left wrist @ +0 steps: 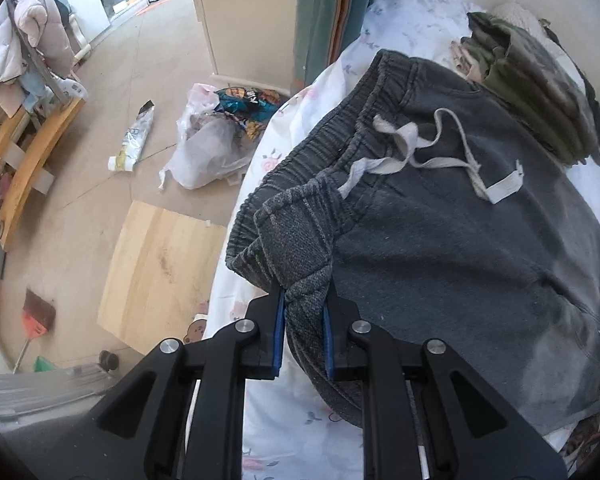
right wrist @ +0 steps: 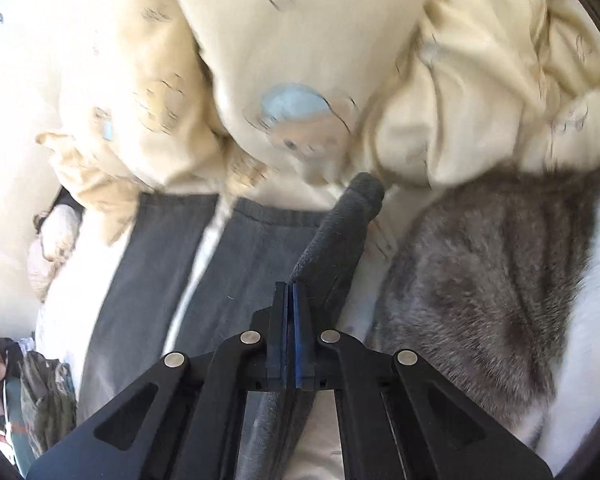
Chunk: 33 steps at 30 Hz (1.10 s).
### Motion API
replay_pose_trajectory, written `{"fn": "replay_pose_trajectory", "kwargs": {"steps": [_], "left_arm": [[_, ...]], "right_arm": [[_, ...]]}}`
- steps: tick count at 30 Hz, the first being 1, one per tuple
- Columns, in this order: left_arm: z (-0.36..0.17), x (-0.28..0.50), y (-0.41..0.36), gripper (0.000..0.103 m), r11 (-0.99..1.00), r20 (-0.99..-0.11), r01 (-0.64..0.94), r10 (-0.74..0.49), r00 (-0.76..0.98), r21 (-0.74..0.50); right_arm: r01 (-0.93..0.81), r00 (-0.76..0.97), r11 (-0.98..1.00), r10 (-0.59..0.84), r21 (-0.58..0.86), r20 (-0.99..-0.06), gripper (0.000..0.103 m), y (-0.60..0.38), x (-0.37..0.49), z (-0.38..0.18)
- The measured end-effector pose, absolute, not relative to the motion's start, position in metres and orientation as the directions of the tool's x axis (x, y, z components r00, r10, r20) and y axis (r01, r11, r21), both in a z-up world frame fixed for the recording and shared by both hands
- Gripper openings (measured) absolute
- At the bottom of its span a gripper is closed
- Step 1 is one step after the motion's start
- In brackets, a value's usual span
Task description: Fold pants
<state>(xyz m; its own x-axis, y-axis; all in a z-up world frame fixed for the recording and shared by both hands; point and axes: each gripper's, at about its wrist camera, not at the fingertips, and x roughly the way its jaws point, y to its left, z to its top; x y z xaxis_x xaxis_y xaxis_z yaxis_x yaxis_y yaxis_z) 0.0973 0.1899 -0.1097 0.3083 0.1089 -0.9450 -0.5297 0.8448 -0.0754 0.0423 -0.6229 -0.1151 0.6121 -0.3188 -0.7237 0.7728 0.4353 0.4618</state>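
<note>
Left wrist view: left gripper (left wrist: 305, 304) pinching waistband corner of grey pants (left wrist: 460, 248), spread on floral sheet (left wrist: 404, 20), likely for folding over. Right wrist view: right gripper (right wrist: 291, 300) clamped on leg edge, lifted beside fur blanket (right wrist: 492, 264).

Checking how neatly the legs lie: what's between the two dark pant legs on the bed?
In the right wrist view, a narrow strip of pale bedsheet shows between the two pant legs; nothing else lies there.
</note>
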Motion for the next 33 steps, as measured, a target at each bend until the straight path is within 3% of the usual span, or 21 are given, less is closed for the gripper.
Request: {"fn": "replay_pose_trajectory", "kwargs": {"steps": [10,19,24,28,33], "left_arm": [[-0.073,0.099,0.200,0.012,0.802,-0.900,-0.528,-0.028,0.435,-0.279],[-0.045,0.151,0.220,0.012,0.819,-0.869,-0.472,-0.061,0.492,-0.325],[-0.029,0.207,0.212,0.012,0.866,-0.848,-0.413,-0.023,0.529,-0.281],[-0.033,0.279,0.201,0.012,0.925,-0.851,-0.354,0.072,0.521,-0.138],[-0.078,0.363,0.187,0.012,0.947,-0.871,-0.319,0.177,0.459,0.024]], "right_arm": [[0.684,0.699,0.592,-0.365,0.426,-0.615,0.001,-0.604,0.088,-0.031],[0.622,0.740,0.708,-0.390,0.335,-0.548,0.001,-0.612,0.162,0.031],[0.599,0.734,0.765,-0.408,0.236,-0.543,0.001,-0.602,0.237,0.054],[0.607,0.634,0.795,-0.466,0.024,-0.617,0.000,-0.589,0.331,0.026],[0.547,0.535,0.813,-0.522,-0.198,-0.665,0.000,-0.574,0.426,-0.029]]}}
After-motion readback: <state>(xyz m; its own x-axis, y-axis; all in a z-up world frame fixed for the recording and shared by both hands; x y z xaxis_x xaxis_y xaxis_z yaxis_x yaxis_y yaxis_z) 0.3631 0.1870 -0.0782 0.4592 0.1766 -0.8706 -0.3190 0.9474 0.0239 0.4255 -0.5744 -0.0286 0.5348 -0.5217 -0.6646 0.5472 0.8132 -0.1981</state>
